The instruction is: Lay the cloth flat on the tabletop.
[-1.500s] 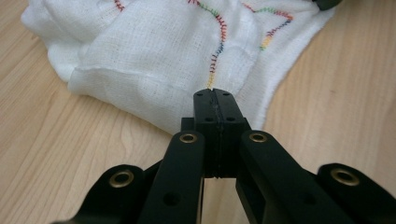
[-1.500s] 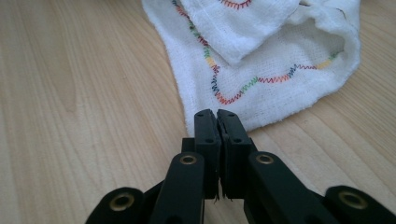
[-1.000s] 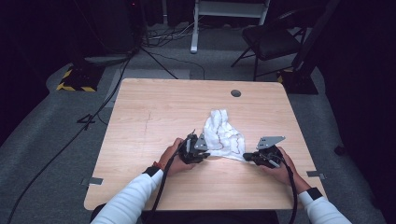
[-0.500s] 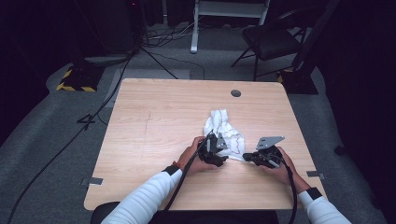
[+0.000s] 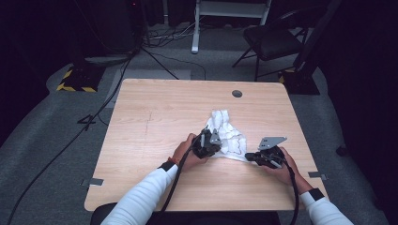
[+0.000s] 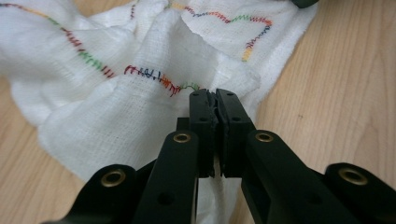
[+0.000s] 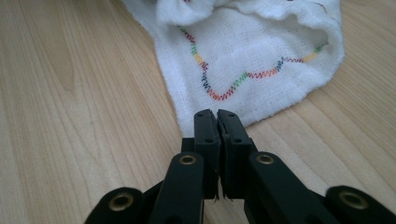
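High view: your table is light wood, and the white cloth lies crumpled on it between your two grippers and just ahead of them. Your left gripper sits at the cloth's near left side, over the fabric; your right gripper sits at the cloth's near right corner, well apart from the left one, with its grey three-cornered plate on top. Your hands hold both grippers low at the table surface.

Left gripper view: the cloth spreads ahead of the jaws and to their left, bunched in folds, with a multicoloured zigzag stitch line running just beyond the tips. Your left gripper has just been closing; its jaws now stand together on a fold of the cloth, with fabric showing in the seam between the pads and beneath them. Bare table lies to the right of the jaws.

Right gripper view: your right gripper has its jaws pressed together on the cloth's corner, and a few threads show under the pads. The cloth fans out ahead and to the right of the tips, its coloured stitching curving across it. Bare table lies to the left.
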Demonstrator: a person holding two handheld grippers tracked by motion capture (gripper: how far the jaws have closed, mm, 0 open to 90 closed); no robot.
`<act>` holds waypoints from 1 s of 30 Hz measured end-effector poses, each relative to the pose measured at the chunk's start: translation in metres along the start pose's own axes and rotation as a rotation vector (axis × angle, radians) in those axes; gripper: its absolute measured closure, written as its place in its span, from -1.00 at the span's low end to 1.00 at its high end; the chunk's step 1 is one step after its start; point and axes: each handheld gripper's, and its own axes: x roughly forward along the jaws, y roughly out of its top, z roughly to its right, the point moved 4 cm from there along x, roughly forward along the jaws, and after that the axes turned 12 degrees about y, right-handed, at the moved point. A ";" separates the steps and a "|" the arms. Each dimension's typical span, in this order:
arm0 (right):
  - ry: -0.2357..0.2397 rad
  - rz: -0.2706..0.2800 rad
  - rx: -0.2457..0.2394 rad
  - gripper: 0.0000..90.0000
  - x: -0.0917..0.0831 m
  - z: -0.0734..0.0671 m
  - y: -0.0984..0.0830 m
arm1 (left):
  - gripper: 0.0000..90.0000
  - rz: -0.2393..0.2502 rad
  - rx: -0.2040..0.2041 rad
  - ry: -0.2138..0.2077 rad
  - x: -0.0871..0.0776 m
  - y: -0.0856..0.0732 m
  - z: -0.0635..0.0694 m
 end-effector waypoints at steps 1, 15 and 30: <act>-0.002 0.005 -0.003 0.95 -0.001 0.000 0.001 | 0.91 0.000 0.000 0.000 0.000 0.000 0.000; -0.020 0.049 -0.003 0.96 -0.013 -0.001 0.007 | 0.91 0.000 -0.066 0.052 -0.060 -0.055 -0.020; 0.050 0.020 -0.030 0.96 -0.012 -0.030 -0.003 | 0.79 -0.040 -0.096 -0.030 -0.083 -0.094 0.006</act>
